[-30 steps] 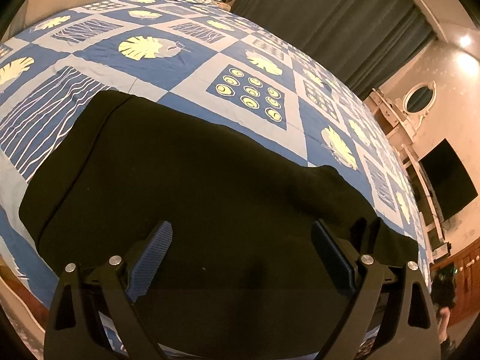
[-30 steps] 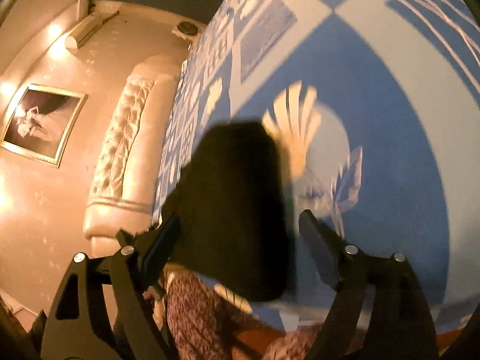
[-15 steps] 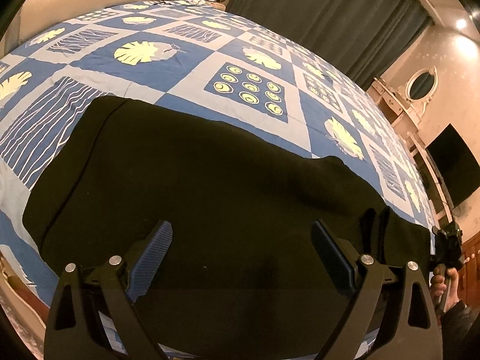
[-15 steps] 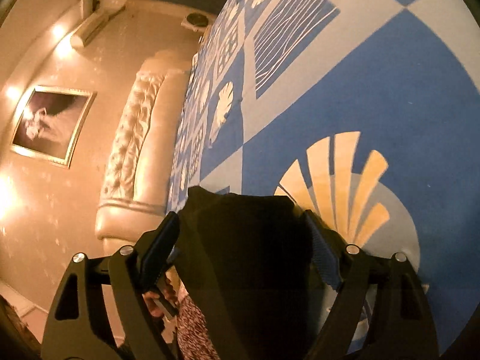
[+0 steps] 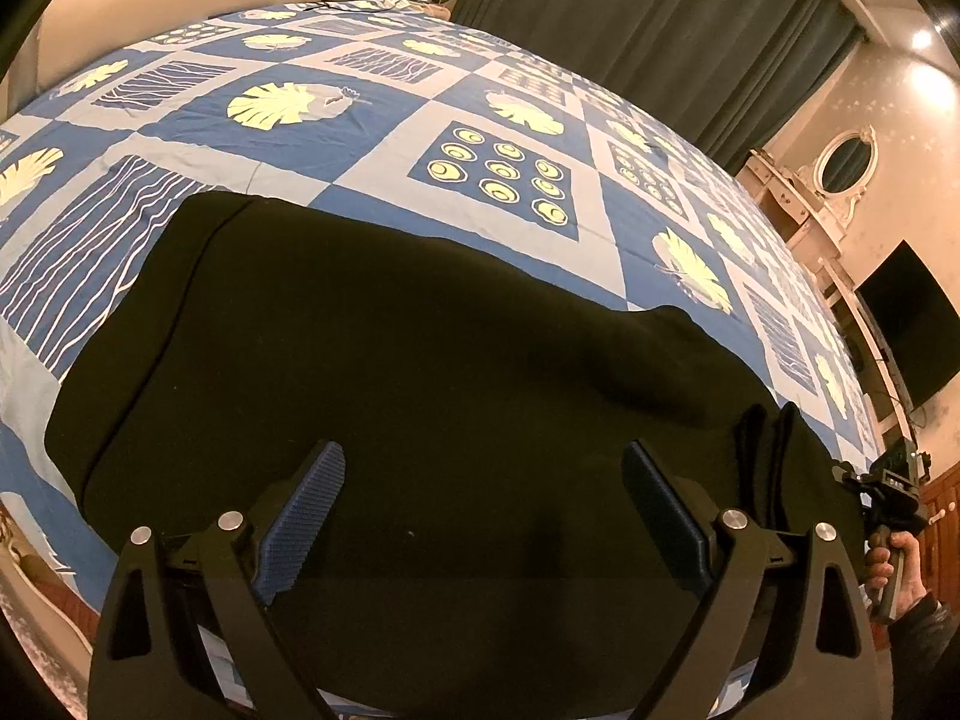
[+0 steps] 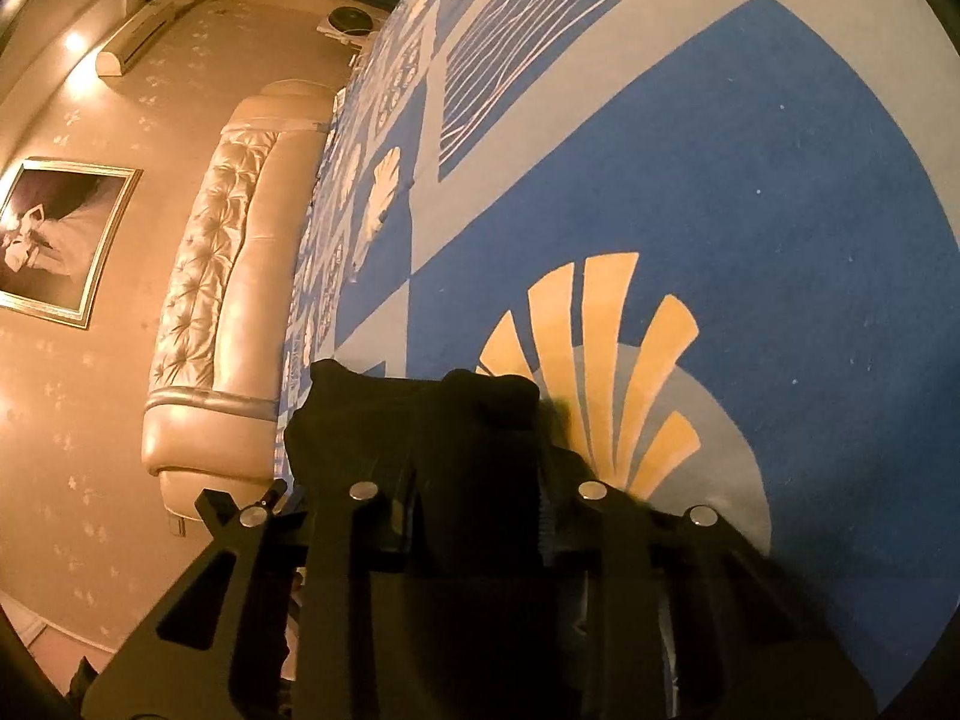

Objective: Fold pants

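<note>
Black pants [image 5: 420,372] lie flat across the blue patterned bedspread [image 5: 360,138], folded lengthwise, with bunched layers at their right end. My left gripper [image 5: 483,516] hovers open over the near middle of the pants, its blue pads wide apart. At the far right a hand [image 5: 894,564] holds my right gripper [image 5: 894,492] against the pants' end. In the right wrist view the right gripper [image 6: 477,516] is closing, with the bunched end of the pants [image 6: 444,420] pinched between its fingers. The pads themselves are hidden by the cloth.
The bedspread [image 6: 750,180] stretches far beyond the pants. A padded headboard [image 6: 228,276] and a framed picture [image 6: 54,240] stand at one end. Dark curtains [image 5: 660,30], a dresser with an oval mirror [image 5: 840,162] and a dark screen [image 5: 912,324] line the far side.
The right gripper slid forward onto the pants' end and its jaws came together on the cloth. In the left view the hand with that gripper appeared at the right. The left gripper stayed put.
</note>
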A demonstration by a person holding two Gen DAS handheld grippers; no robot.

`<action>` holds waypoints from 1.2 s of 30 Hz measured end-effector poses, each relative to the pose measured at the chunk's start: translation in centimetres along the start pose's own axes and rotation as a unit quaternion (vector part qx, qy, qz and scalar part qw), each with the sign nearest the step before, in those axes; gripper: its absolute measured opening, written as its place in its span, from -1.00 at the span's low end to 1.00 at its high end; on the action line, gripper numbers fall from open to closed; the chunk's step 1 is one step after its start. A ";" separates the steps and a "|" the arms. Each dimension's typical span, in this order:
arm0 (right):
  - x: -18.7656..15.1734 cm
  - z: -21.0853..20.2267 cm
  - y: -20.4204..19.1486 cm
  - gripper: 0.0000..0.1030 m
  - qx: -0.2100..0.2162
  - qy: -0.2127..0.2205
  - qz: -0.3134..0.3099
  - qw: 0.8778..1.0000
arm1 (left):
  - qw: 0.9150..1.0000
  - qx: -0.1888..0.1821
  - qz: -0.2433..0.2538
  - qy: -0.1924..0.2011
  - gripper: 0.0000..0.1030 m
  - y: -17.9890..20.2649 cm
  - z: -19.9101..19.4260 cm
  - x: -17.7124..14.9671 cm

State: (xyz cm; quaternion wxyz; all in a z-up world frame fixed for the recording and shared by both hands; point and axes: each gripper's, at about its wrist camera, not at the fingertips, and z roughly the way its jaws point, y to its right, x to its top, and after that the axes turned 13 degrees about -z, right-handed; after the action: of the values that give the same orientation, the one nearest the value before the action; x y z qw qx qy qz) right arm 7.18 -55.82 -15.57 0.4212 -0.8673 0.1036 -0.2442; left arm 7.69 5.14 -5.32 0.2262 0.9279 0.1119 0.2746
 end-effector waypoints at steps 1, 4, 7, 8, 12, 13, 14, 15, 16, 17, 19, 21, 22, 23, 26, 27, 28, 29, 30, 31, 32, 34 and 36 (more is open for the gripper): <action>-0.1 0.0 0.1 -0.48 0.000 0.002 0.002 1.000 | 1.000 0.000 0.000 0.000 0.80 0.0 0.0 0.0; -0.2 -0.1 0.0 -0.40 0.009 0.005 0.008 1.000 | 1.000 0.000 0.000 0.000 0.80 0.1 0.0 0.0; -0.5 -0.5 -0.3 -0.11 0.030 0.021 0.019 0.999 | 1.000 0.000 0.000 0.000 0.80 0.1 0.0 0.0; -0.6 -0.7 -0.6 0.04 0.034 0.028 0.019 0.999 | 1.000 0.001 0.001 0.000 0.80 0.1 0.0 0.0; -1.9 -2.3 -1.5 0.29 0.029 0.048 0.018 0.998 | 1.000 0.010 0.018 -0.005 0.80 0.5 0.0 -0.1; -2.3 -2.7 -1.9 0.31 0.023 0.050 0.016 0.998 | 1.000 0.010 0.021 -0.007 0.80 0.5 -0.1 0.0; -2.8 -3.0 -2.3 0.35 0.019 0.054 0.012 0.998 | 1.000 0.006 0.020 -0.013 0.80 0.5 -0.3 0.3; -3.3 -3.5 -2.6 0.38 0.014 0.059 0.010 0.998 | 1.000 -0.003 0.014 -0.016 0.80 0.4 -0.6 0.6; -3.7 -4.0 -2.8 0.38 0.008 0.063 0.009 0.998 | 1.000 -0.017 0.005 -0.020 0.80 0.3 -0.9 1.1; -4.0 -4.5 -3.0 0.38 0.003 0.068 0.010 0.998 | 0.999 -0.034 -0.005 -0.021 0.80 -0.1 -1.6 1.7; -4.4 -5.7 -3.4 0.39 0.001 0.083 0.011 0.997 | 0.998 -0.051 -0.015 -0.016 0.80 -0.8 -2.9 3.1; -4.6 -6.7 -3.9 0.44 0.006 0.099 0.010 0.995 | 0.998 -0.063 -0.019 -0.015 0.80 -2.4 -4.1 4.9; -4.8 -7.0 -4.4 0.46 0.010 0.106 0.008 0.994 | 0.997 -0.066 -0.020 -0.018 0.80 -3.0 -4.4 5.6; -4.9 -7.2 -4.8 0.48 0.013 0.110 0.006 0.994 | 0.997 -0.066 -0.023 -0.019 0.80 -4.2 -4.8 6.5; -5.2 -6.8 -5.6 0.49 0.016 0.107 0.000 0.994 | 0.998 -0.054 -0.029 -0.003 0.80 -7.8 -5.7 8.8; -5.3 -6.4 -5.9 0.49 0.013 0.103 -0.003 0.995 | 0.998 -0.048 -0.033 -0.005 0.80 -8.9 -5.6 9.3; -5.3 -6.2 -6.0 0.49 0.007 0.101 -0.006 0.995 | 0.998 -0.038 -0.042 -0.008 0.80 -10.3 -5.3 9.8; -5.3 -5.9 -6.2 0.50 0.002 0.099 -0.010 0.995 | 0.998 -0.033 -0.050 -0.009 0.80 -11.2 -5.1 10.1; -5.3 -5.7 -6.3 0.50 -0.003 0.096 -0.015 0.995 | 0.998 -0.028 -0.062 -0.013 0.80 -12.4 -4.8 10.5; -5.3 -5.7 -6.5 0.50 -0.007 0.095 -0.018 0.995 | 0.997 -0.027 -0.075 -0.018 0.80 -13.5 -4.3 10.9; -5.3 -5.7 -6.6 0.50 -0.010 0.097 -0.019 0.995 | 0.996 -0.028 -0.085 -0.024 0.80 -14.1 -4.0 11.0; -5.3 -5.8 -6.5 0.51 -0.007 0.100 -0.019 0.995 | 0.992 -0.050 -0.107 -0.050 0.79 -15.4 -2.8 11.2; -5.3 -5.8 -6.1 0.51 -0.005 0.102 -0.014 0.995 | 0.988 -0.078 -0.113 -0.075 0.79 -15.6 -1.9 11.2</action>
State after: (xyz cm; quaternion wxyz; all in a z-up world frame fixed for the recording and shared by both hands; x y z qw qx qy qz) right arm -0.54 -53.91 -9.53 0.4004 -0.8413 0.1349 -0.3371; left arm 14.55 23.15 -6.29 0.3356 0.9067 0.1771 0.1843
